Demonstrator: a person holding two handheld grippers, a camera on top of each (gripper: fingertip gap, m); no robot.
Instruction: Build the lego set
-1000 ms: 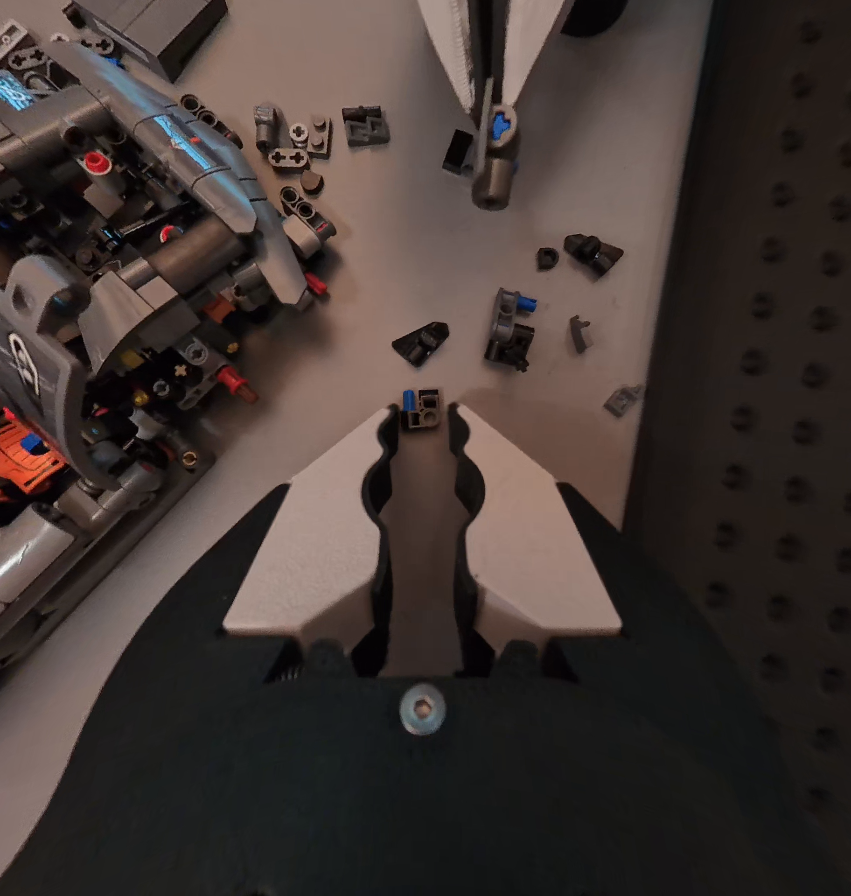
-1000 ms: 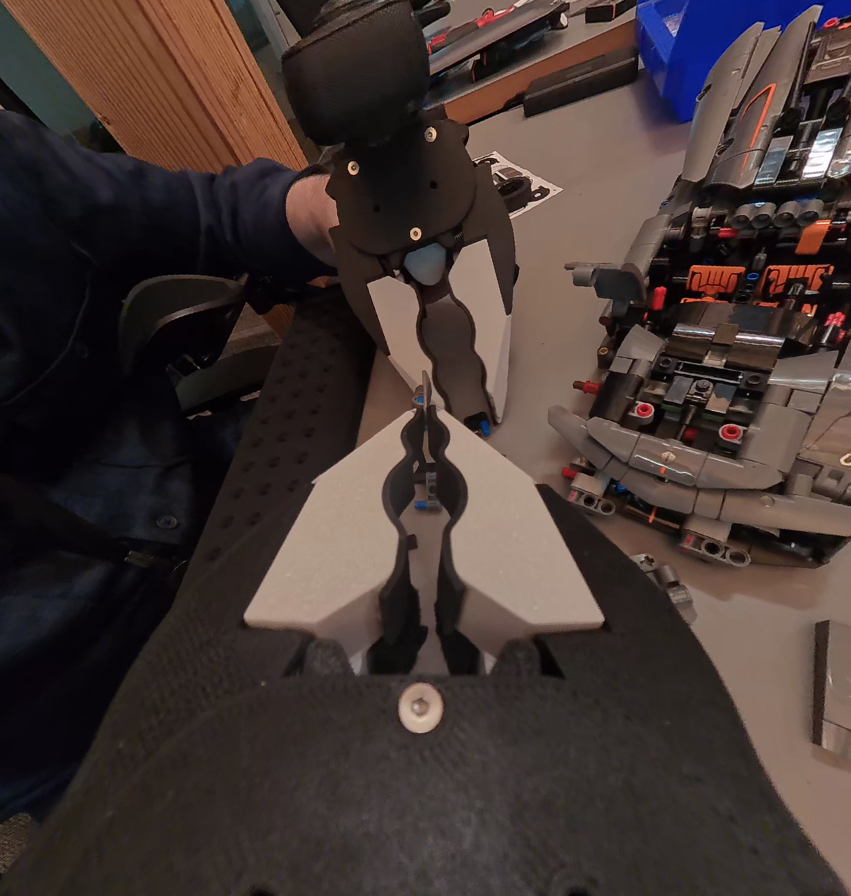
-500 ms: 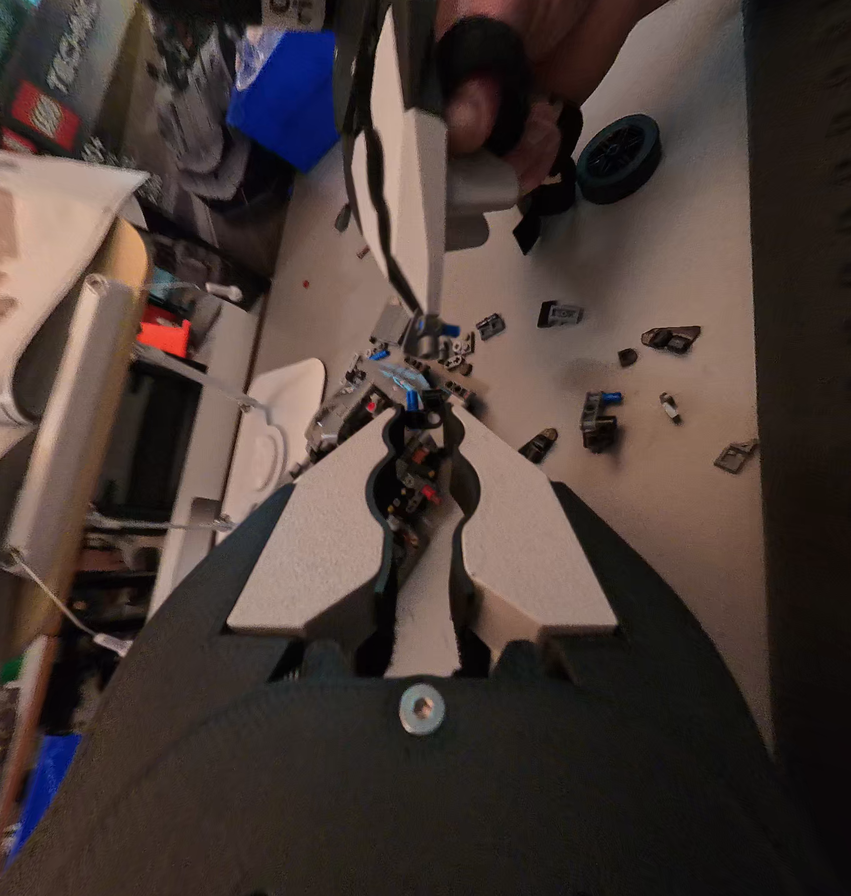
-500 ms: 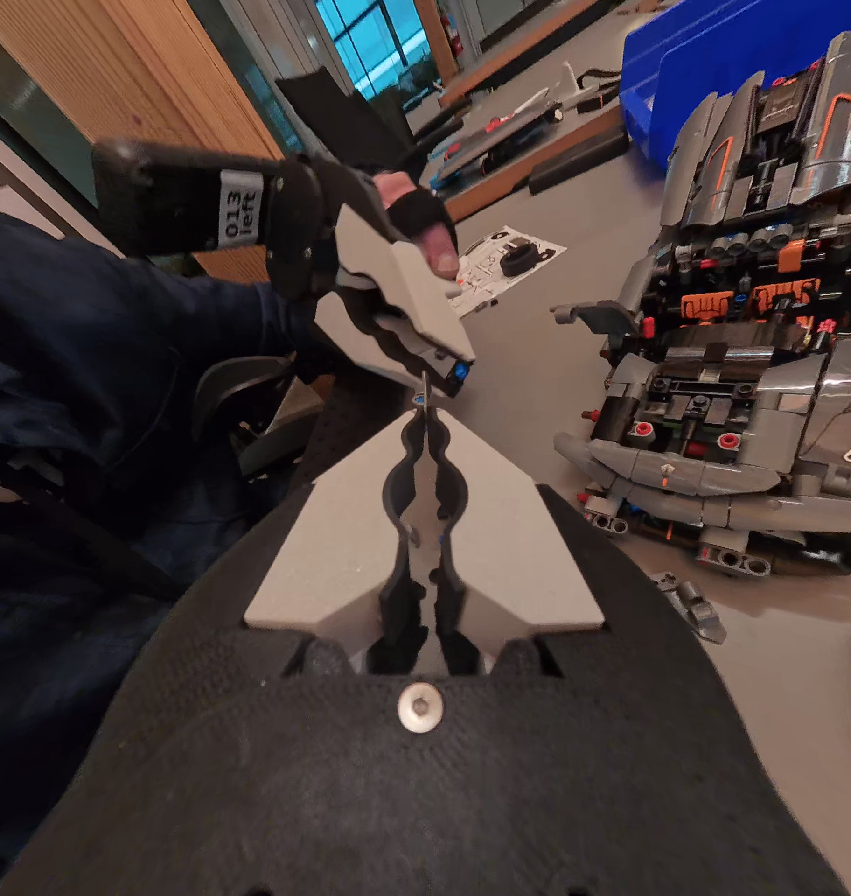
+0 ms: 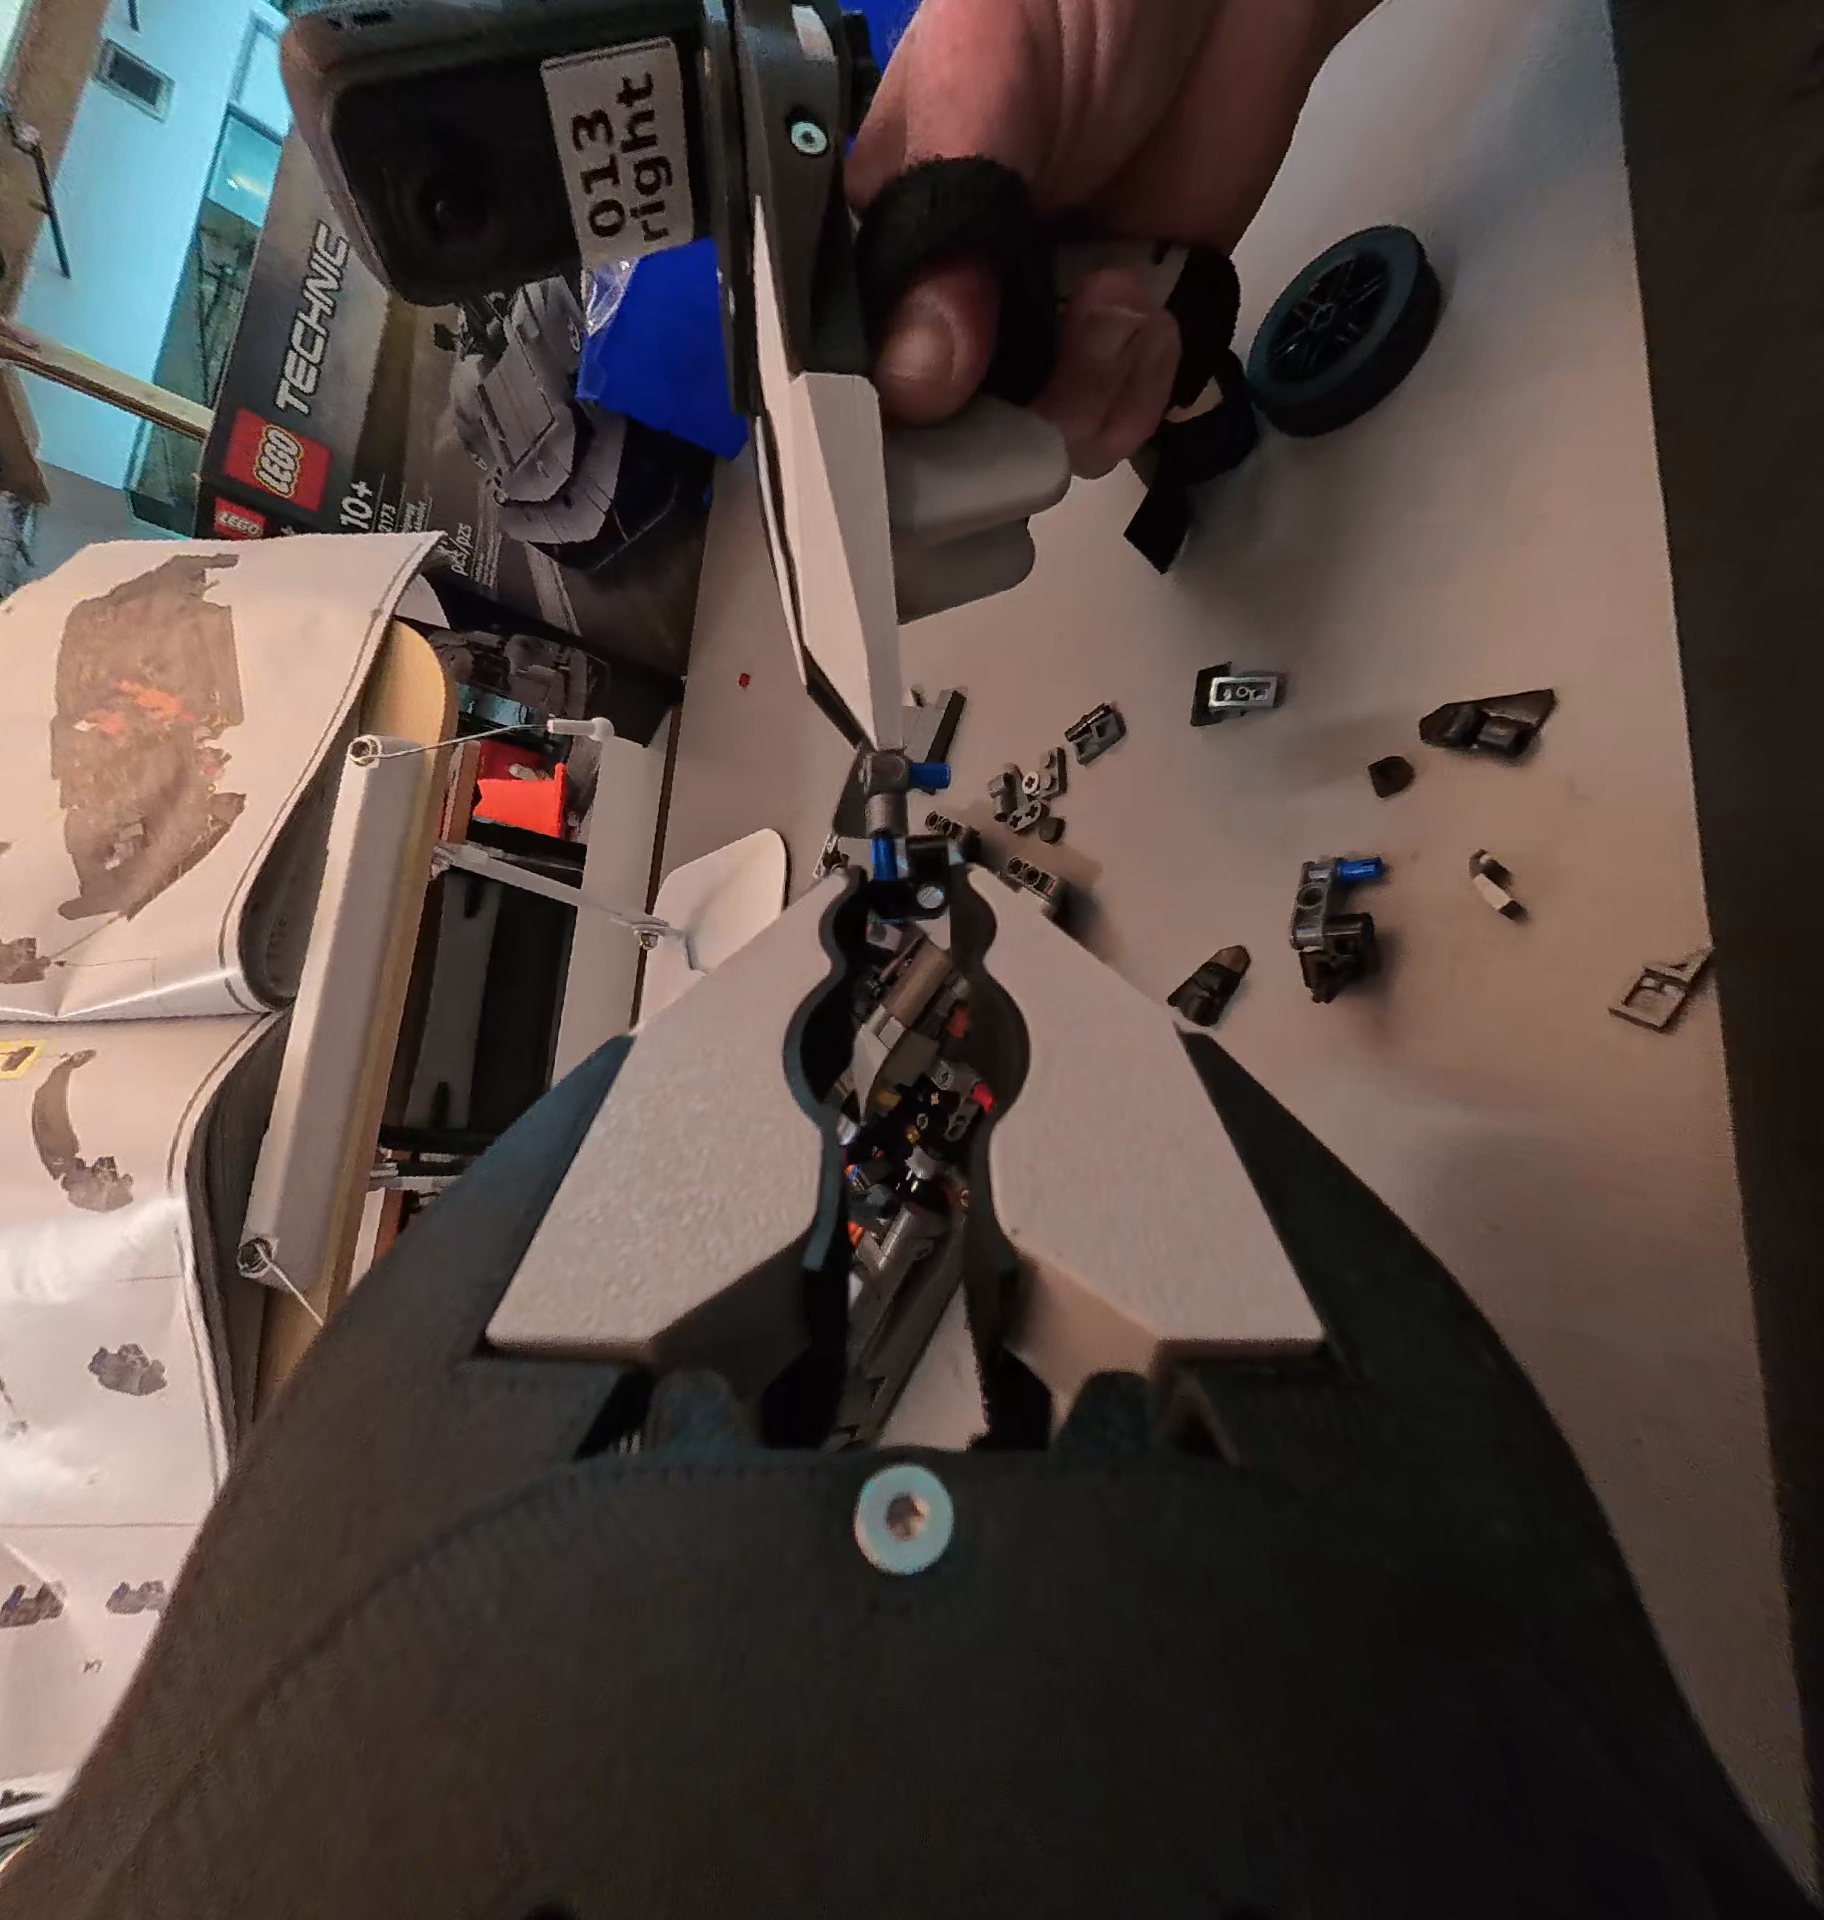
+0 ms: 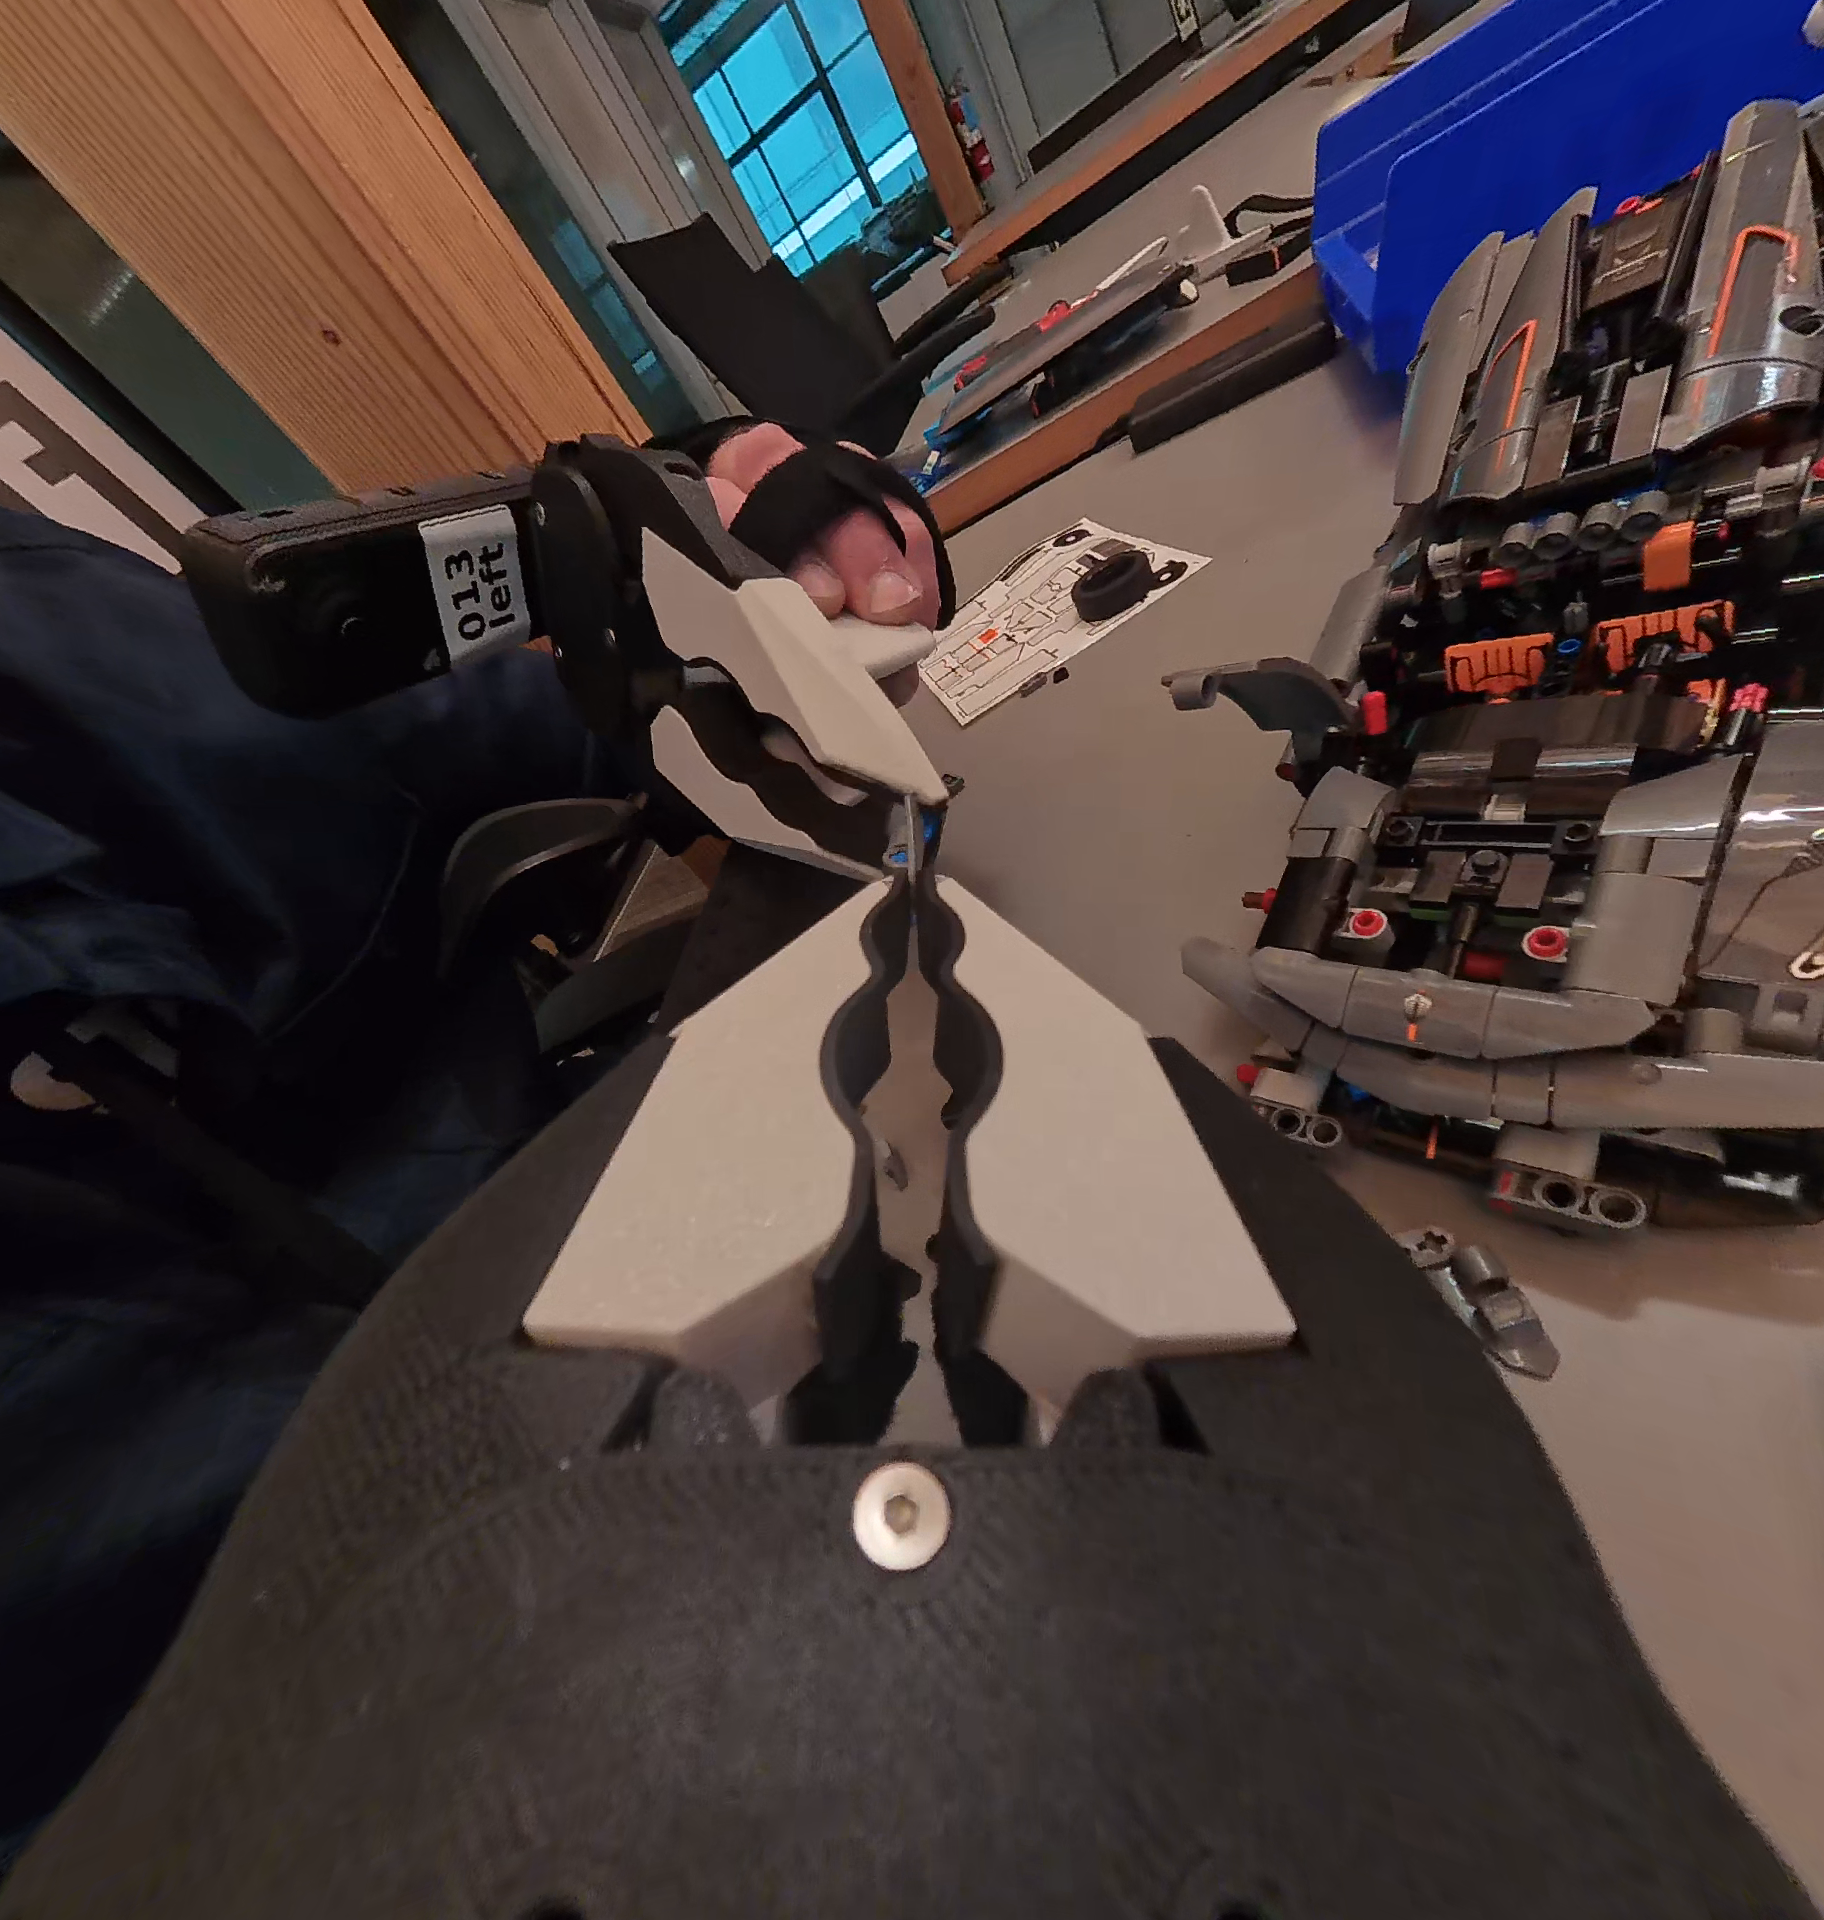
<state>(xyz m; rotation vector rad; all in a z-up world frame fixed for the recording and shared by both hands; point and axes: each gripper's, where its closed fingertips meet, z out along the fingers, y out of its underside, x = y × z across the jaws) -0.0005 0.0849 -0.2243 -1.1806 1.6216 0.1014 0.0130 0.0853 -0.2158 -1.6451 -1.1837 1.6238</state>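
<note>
Tongs, left: grey-fingered, black-bodied, clenched on a small black lego block with a blue pin at the very tips, held up above the bench. Same tongs appear in the right wrist view, gripped by a hand with black finger straps.

Tongs, right: same build, fingers drawn nearly together and grasping a small grey lego connector with a blue pin. In the left wrist view these tongs reach down from above, held by a second strapped hand; the grey connector sits just above the black block, touching or all but touching it, tip to tip.

Bench, pale grey: carries the loose stock.
- Scattered small dark grey and black lego pieces, just beyond the tongs' tips.
- Grey-and-black lego subassembly with a blue pin, lying well to the right.
- Black rubber lego wheel, at the far edge, beside the strapped hand.
- Large partly built grey lego car with orange and red details, standing on the bench to the right in the right wrist view.
- Printed sticker sheet, flat, with a black tyre on it.
- Blue plastic bin, behind the car.

Off bench: open instruction booklet and dark lego set box, at left in the left wrist view.
</note>
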